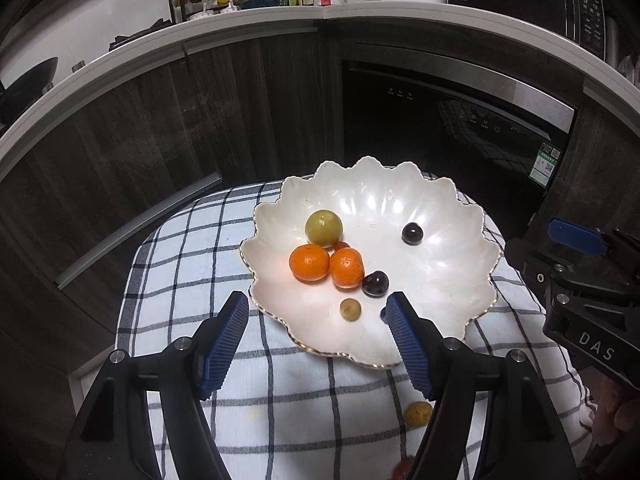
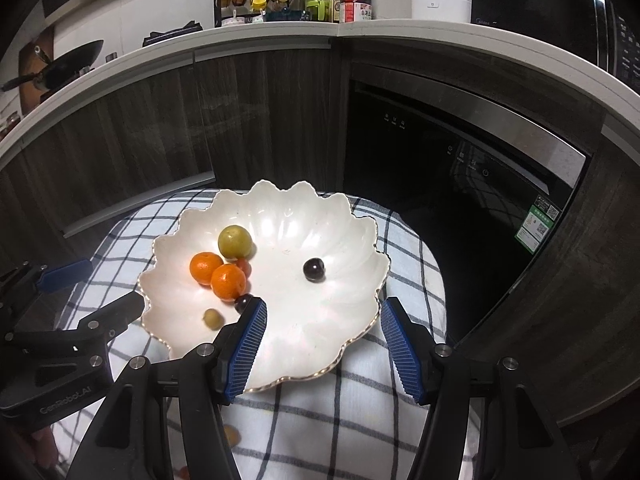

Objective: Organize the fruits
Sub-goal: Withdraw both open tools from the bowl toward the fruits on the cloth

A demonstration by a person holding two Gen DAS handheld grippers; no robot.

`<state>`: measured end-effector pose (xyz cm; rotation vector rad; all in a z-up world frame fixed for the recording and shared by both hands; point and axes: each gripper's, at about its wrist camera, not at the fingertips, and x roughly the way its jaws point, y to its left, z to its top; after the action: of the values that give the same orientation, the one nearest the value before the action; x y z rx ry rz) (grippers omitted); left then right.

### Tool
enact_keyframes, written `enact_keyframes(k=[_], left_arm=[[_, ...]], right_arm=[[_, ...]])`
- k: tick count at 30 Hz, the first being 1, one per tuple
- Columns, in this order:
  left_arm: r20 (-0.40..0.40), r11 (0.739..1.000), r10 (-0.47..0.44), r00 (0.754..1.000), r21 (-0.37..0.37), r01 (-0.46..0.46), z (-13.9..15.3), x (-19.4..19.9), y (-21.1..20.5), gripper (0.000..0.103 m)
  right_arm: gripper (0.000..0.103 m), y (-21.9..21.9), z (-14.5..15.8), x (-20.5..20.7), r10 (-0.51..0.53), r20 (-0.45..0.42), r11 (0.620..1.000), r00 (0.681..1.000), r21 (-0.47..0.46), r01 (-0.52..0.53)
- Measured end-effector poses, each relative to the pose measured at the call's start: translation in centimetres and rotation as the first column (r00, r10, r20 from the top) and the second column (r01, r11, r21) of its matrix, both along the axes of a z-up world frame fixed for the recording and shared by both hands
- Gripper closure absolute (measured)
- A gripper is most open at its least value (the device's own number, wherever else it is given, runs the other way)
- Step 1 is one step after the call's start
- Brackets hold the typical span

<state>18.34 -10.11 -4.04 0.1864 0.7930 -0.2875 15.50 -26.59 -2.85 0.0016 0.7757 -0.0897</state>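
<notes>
Left gripper (image 1: 314, 310) and right gripper (image 2: 323, 318) spread wide, gripping nothing, above near rim of scalloped pearl-white bowl (image 1: 448, 296); small olive-green fruit (image 1: 350, 309) between left pads.

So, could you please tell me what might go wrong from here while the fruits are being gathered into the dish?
1. The small orange fruit on the checked cloth lies partly hidden behind a finger of the open left gripper; it could be nudged and roll off.
2. The white scalloped dish sits on soft cloth; pressing its rim may tip it.
3. The loose dark cherry could roll if the dish is jolted.
</notes>
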Motion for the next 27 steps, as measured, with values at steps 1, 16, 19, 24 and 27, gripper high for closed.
enact_keyframes(k=[1,16,19,24,27], left_arm=[[0.001,1.0,0.001,1.0,-0.001,-0.001,0.1,-0.3,0.1,0.032],[0.004,0.999,0.051,0.999,-0.008,-0.051,-1.1,-4.9,1.1,0.032],[-0.001,0.998,0.06,0.998,-0.013,-0.06,-1.5,-5.6,1.4,0.032],[-0.021,0.997,0.07,0.997,-0.016,-0.07,-2.4,-6.5,1.6,0.032],[-0.026,0.997,0.08,0.996,-0.016,-0.081,-2.9,-7.3,1.7,0.032]], right_arm=[[0.042,0.0,0.1,-0.2,0.002,0.001,1.0,1.0,0.0,-0.002],[0.042,1.1,-0.4,-3.5,0.064,0.001,0.998,0.998,-0.012,-0.064],[0.042,1.3,-0.8,-4.1,0.079,-0.003,0.997,0.997,-0.007,-0.079],[0.042,1.8,-1.7,-4.8,0.107,-0.016,0.994,0.994,0.004,-0.107],[0.042,1.8,-2.3,-5.1,0.125,-0.026,0.992,0.992,0.019,-0.124]])
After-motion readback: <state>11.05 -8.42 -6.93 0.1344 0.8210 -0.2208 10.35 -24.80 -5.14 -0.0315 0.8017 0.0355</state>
